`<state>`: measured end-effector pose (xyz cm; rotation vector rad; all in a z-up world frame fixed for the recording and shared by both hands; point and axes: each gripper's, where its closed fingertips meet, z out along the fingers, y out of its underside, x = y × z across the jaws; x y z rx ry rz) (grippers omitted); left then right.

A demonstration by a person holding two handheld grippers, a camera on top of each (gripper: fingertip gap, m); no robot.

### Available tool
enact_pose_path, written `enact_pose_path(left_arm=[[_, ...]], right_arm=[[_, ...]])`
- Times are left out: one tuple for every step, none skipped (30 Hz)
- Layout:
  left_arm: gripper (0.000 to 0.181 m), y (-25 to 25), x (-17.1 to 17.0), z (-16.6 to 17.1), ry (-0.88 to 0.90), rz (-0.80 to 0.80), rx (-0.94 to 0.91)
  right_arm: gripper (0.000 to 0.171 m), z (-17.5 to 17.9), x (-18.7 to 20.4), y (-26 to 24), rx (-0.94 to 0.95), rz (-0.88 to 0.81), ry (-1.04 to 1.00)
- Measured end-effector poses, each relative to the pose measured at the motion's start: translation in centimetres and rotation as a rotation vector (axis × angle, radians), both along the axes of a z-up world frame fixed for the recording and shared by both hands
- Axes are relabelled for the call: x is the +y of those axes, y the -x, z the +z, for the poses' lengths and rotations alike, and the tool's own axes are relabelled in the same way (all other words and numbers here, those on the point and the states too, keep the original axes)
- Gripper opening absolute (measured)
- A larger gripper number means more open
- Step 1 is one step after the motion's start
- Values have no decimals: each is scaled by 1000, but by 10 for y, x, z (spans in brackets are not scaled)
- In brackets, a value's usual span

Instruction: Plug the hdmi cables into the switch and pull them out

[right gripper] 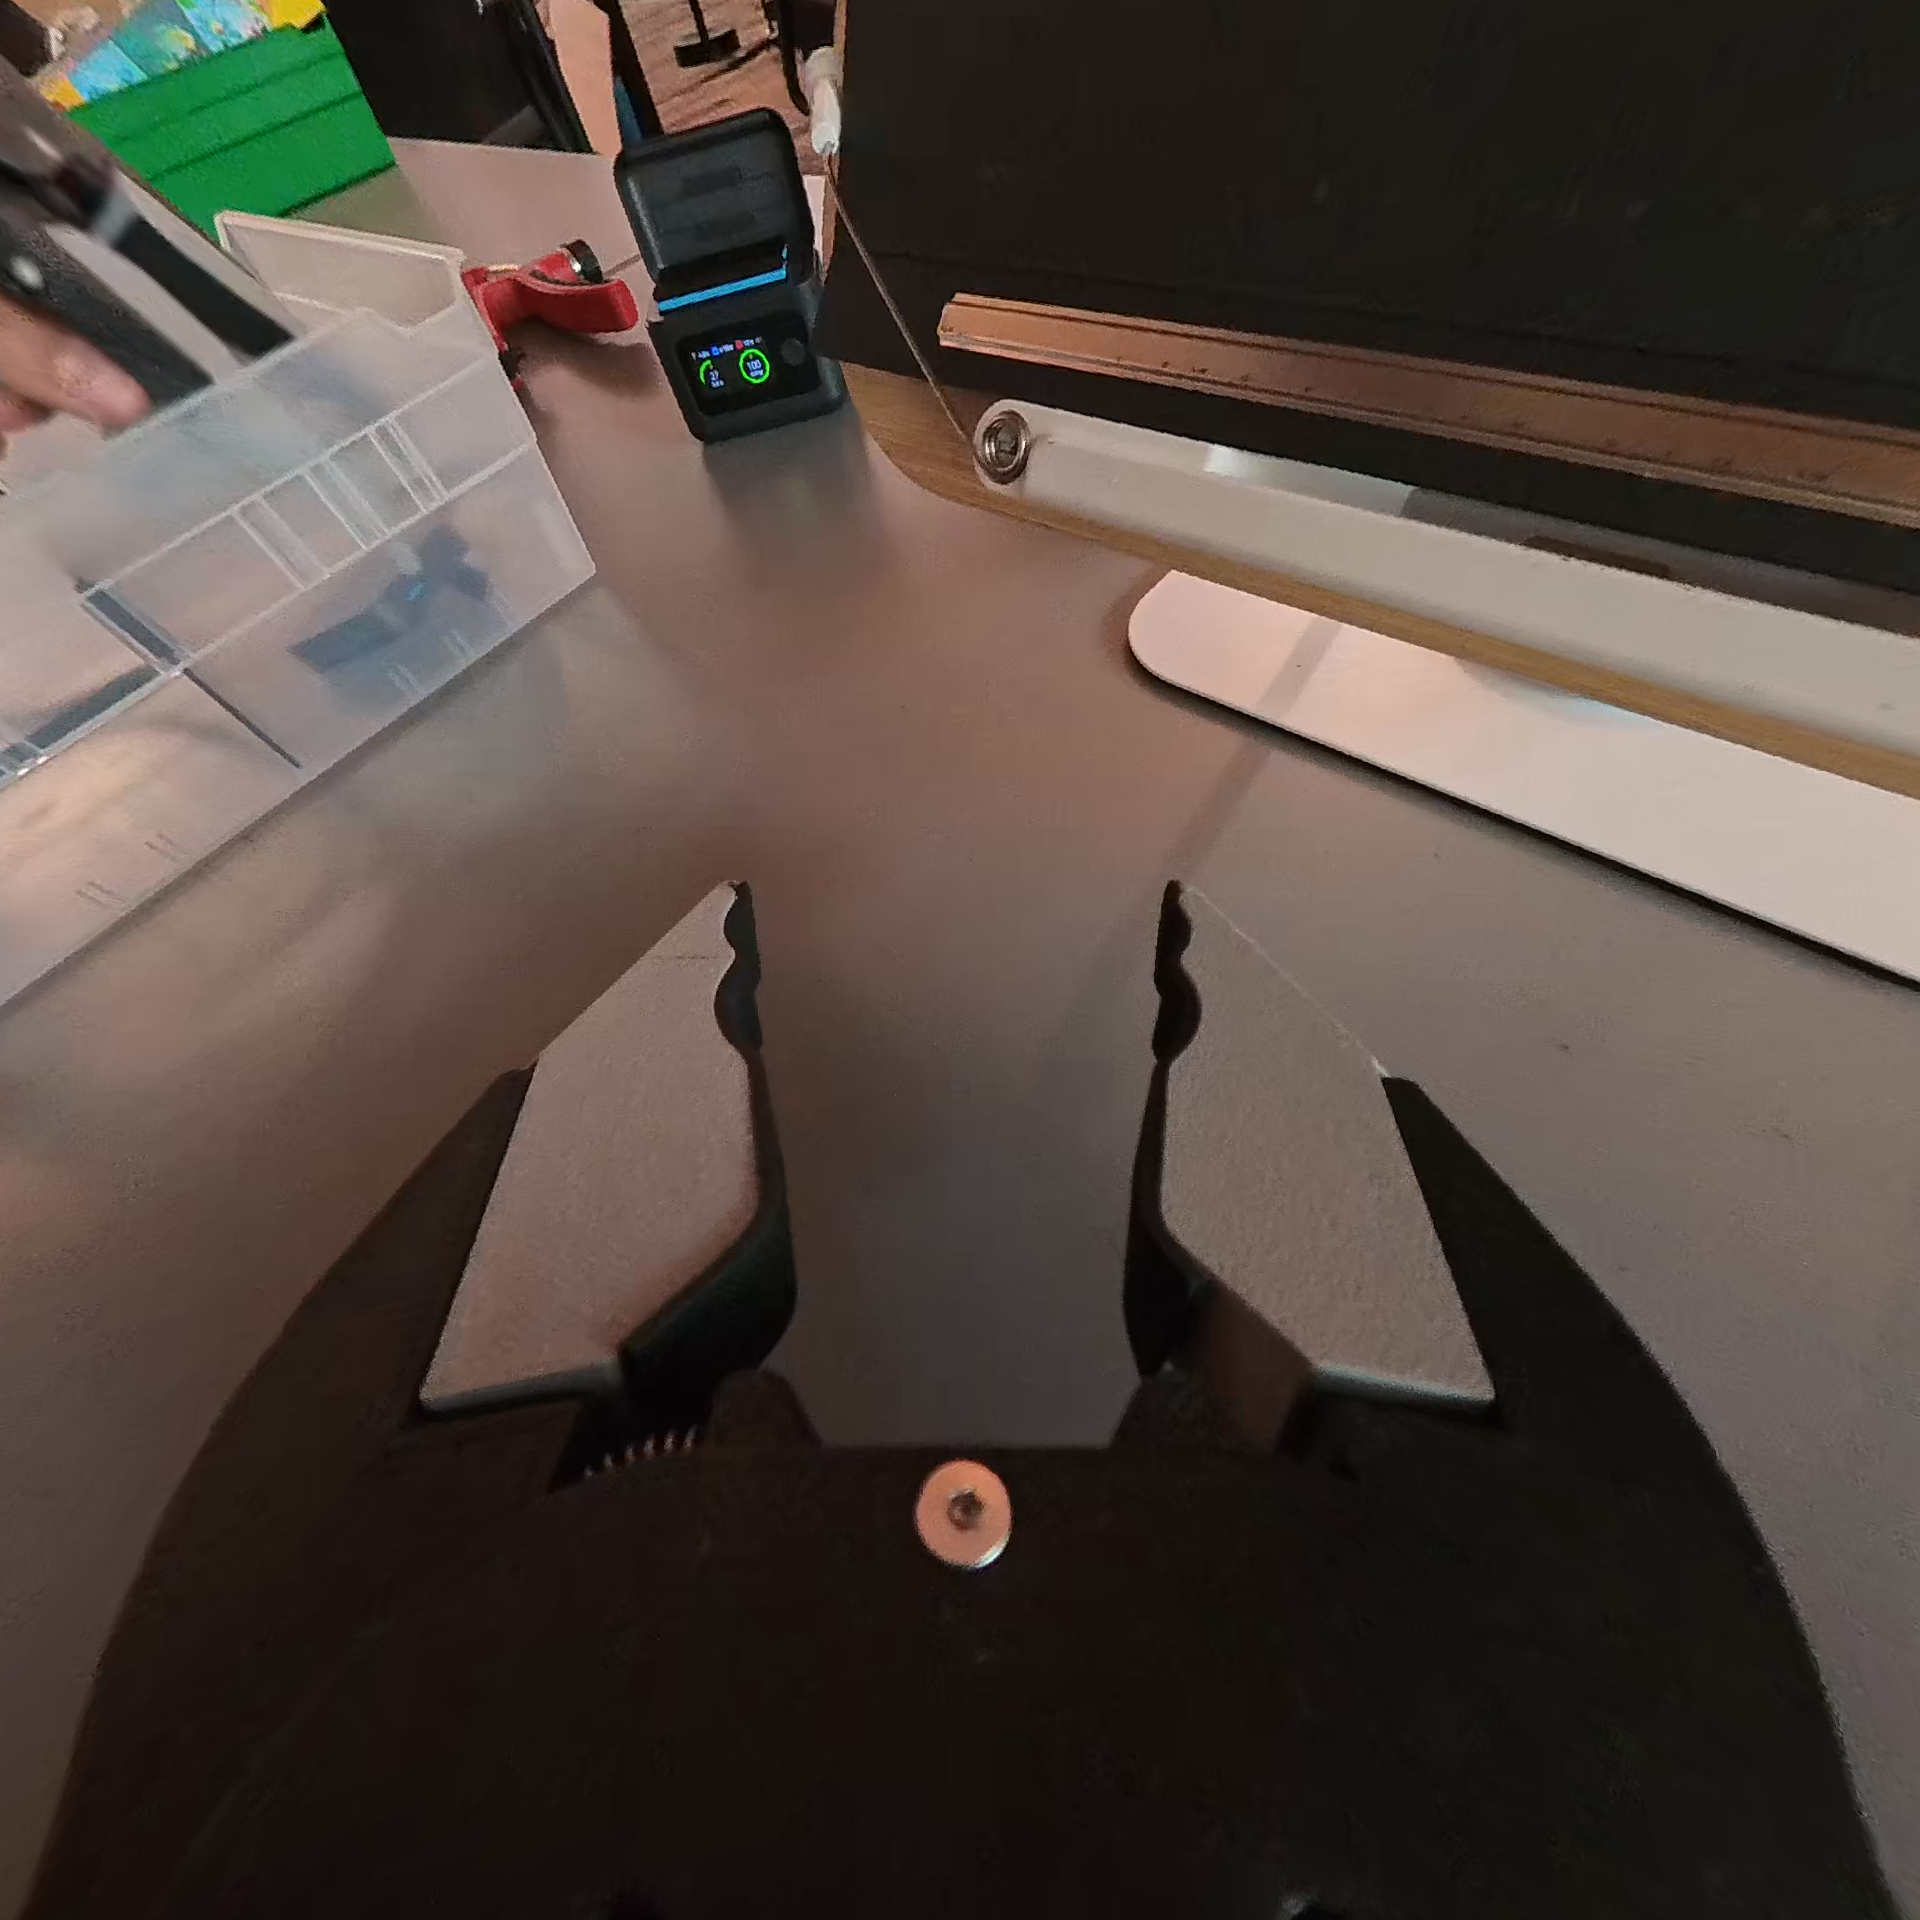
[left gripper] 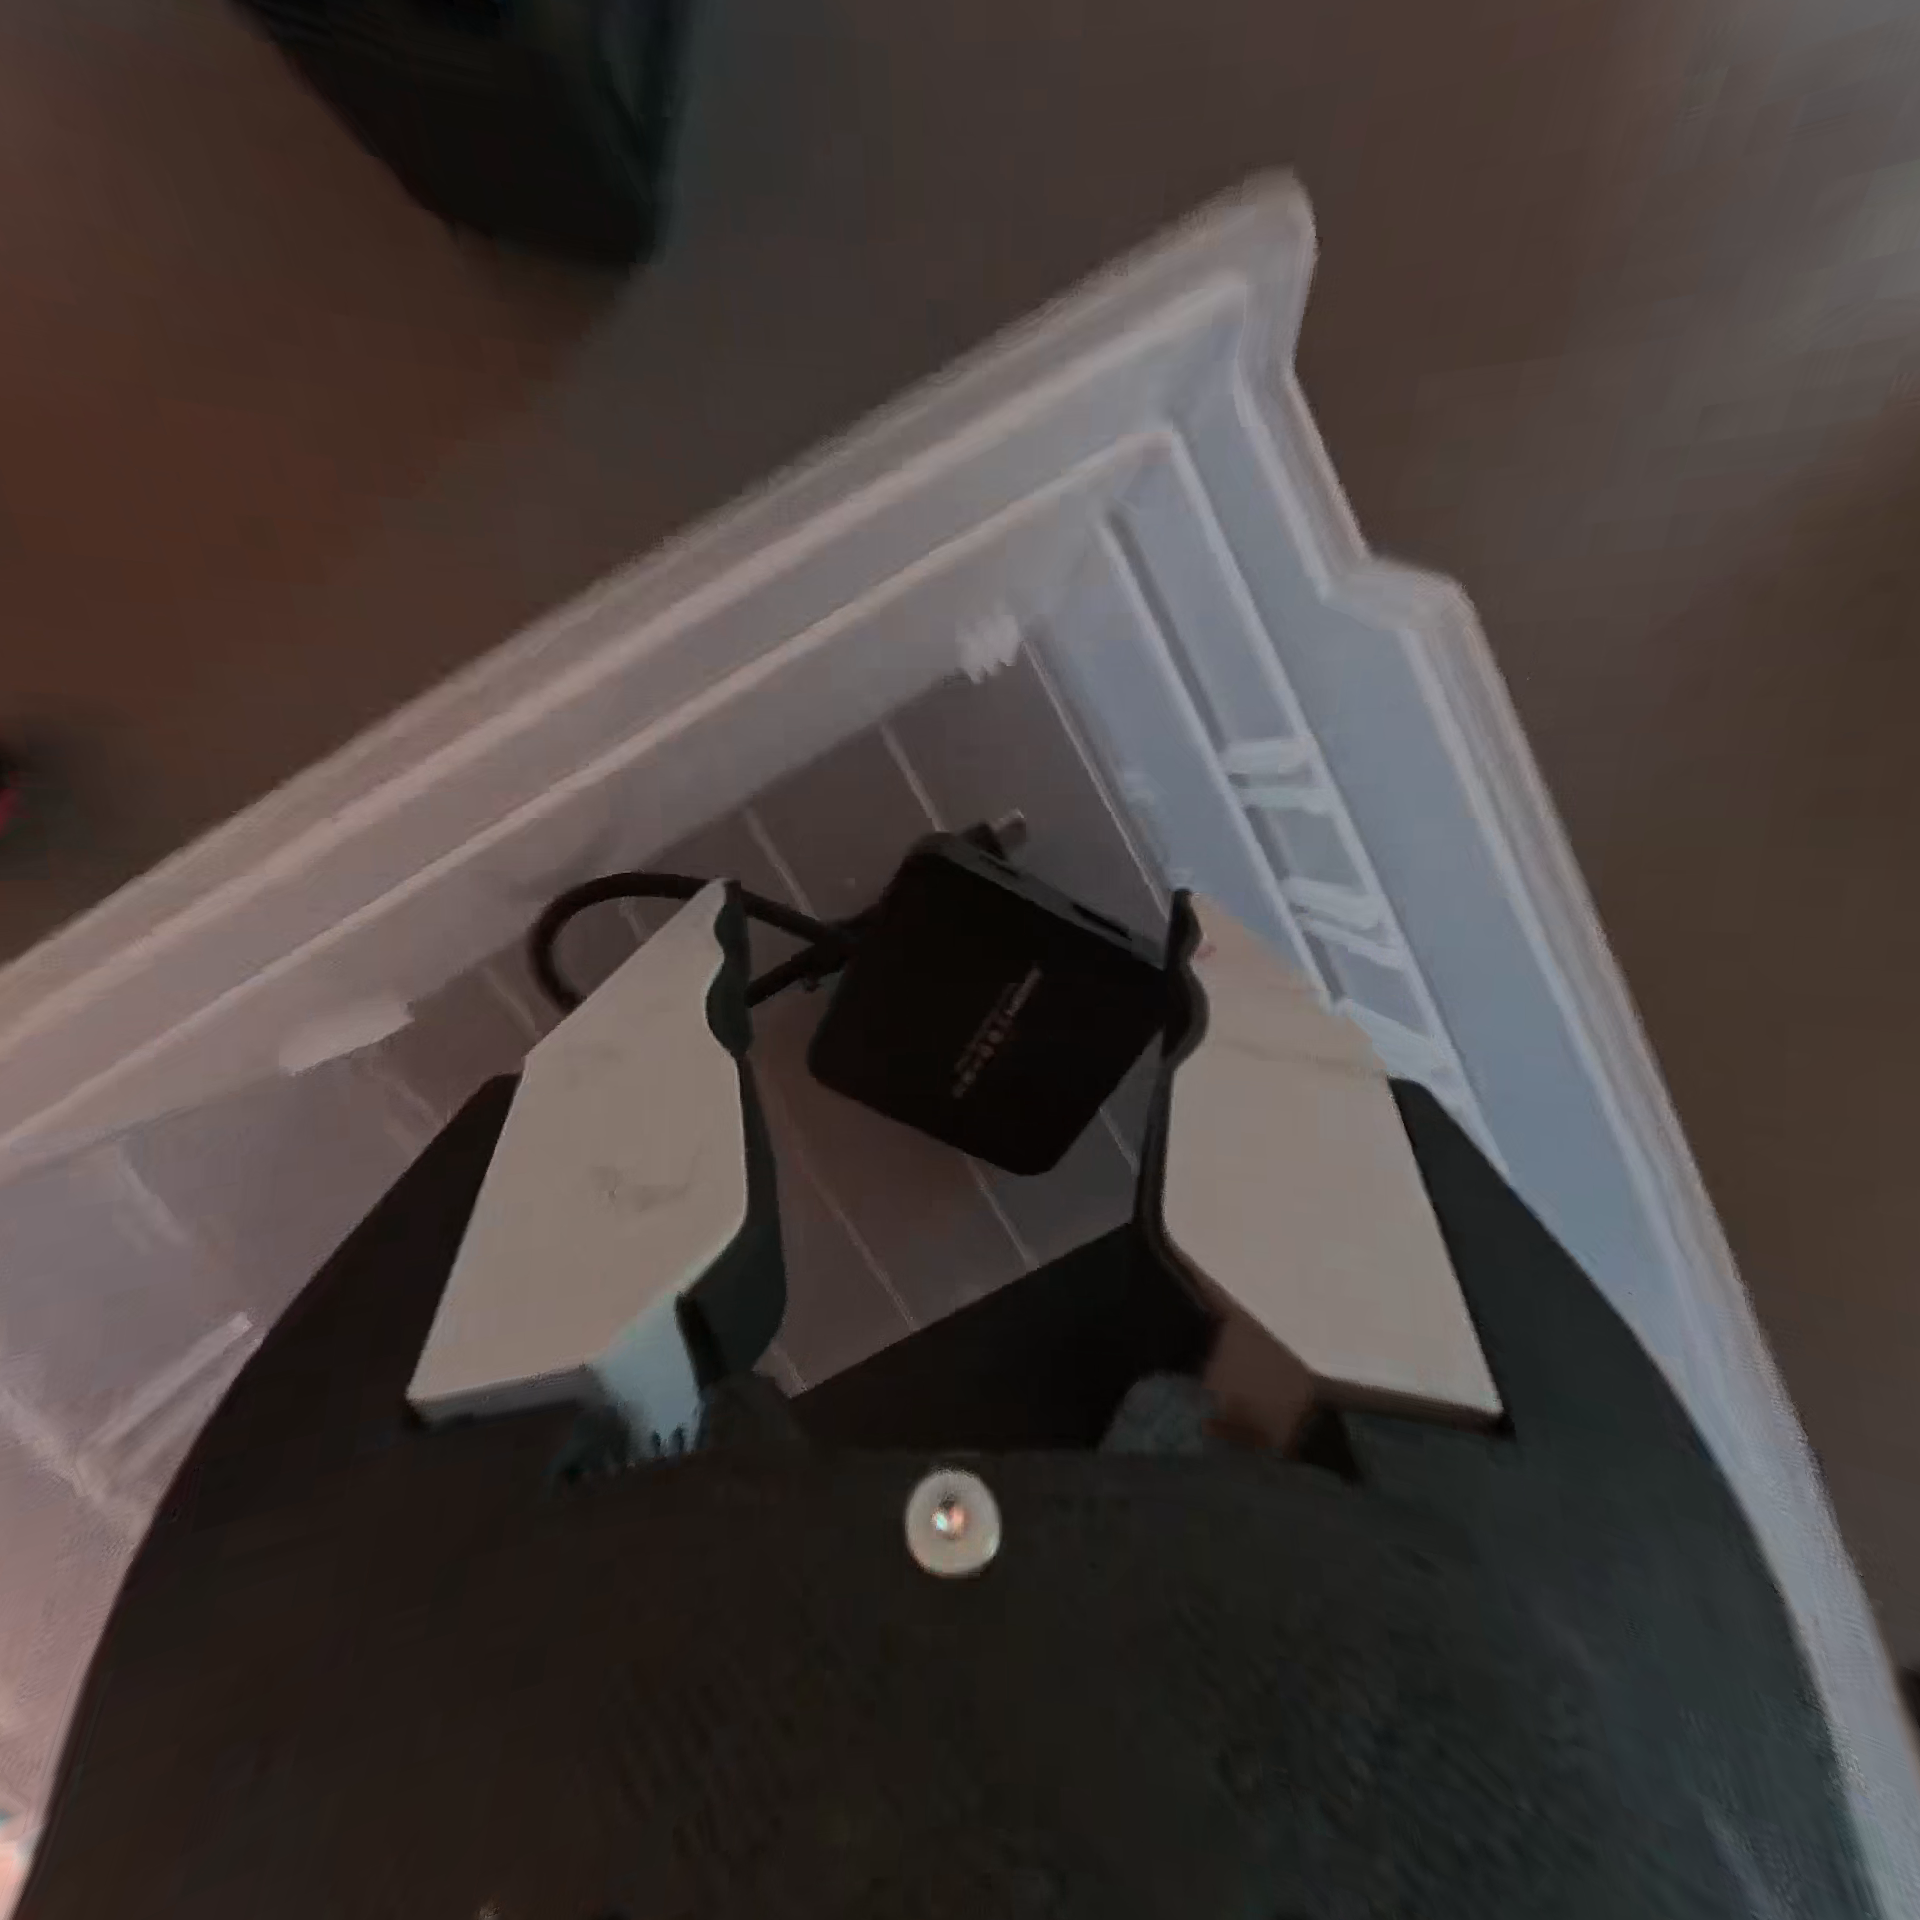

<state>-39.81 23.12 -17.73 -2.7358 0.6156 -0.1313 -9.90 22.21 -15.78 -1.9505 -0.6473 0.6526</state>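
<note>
The left hand-held gripper (left gripper: pixel 951 914) hangs over a clear, ribbed plastic storage bin (left gripper: pixel 727 582), tilted down into it, its two pale fingers spread wide with nothing between them. Just ahead of its fingertips, on the bin's floor, lies the small square black switch box (left gripper: pixel 992 1023), turned cornerwise, with a thin black cable (left gripper: pixel 582 914) looping from its far-left side under the left fingertip; the right fingertip overlaps the box's right corner in the view, though the blur hides whether they touch. The bin's stepped rim runs beyond the fingers and down the right side, walling in that corner, while the bin floor nearer the gripper lies open. The right hand-held gripper (right gripper: pixel 956 914) is held low and level over the smooth grey bench (right gripper: pixel 914 727), fingers likewise parted and holding nothing, with bare bench stretching ahead of them. To its front left stands the same clear bin (right gripper: pixel 343 540), dark shapes showing through its wall, and a person's hand (right gripper: pixel 62 390) with the other gripper's dark body leans over its rim. Farther ahead sits a small black device with a lit screen (right gripper: pixel 738 364), a red clamp (right gripper: pixel 551 296) to its left and a green crate (right gripper: pixel 239 130) beyond. To the front right a flat white stand base (right gripper: pixel 1507 758) rests on the bench below a white bar (right gripper: pixel 1403 530).
</note>
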Motion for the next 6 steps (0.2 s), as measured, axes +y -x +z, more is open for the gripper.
enact_pose_path(left_arm=[[83,-1,-6,-11,54,-51,30],[87,-1,-10,-19,84,-92,69],[87,-1,-10,-24,87,-127,100],[73,-2,-10,-26,96,-157,119],[62,-2,-10,-26,104,-162,127],[40,2,-7,-25,104,-148,147]], right_arm=[[74,0,0,0,3,1,3],[74,0,0,0,6,2,6],[74,0,1,0,8,3,9],[74,0,1,0,9,4,12],[73,-1,1,0,10,3,14],[73,0,1,0,11,2,14]])
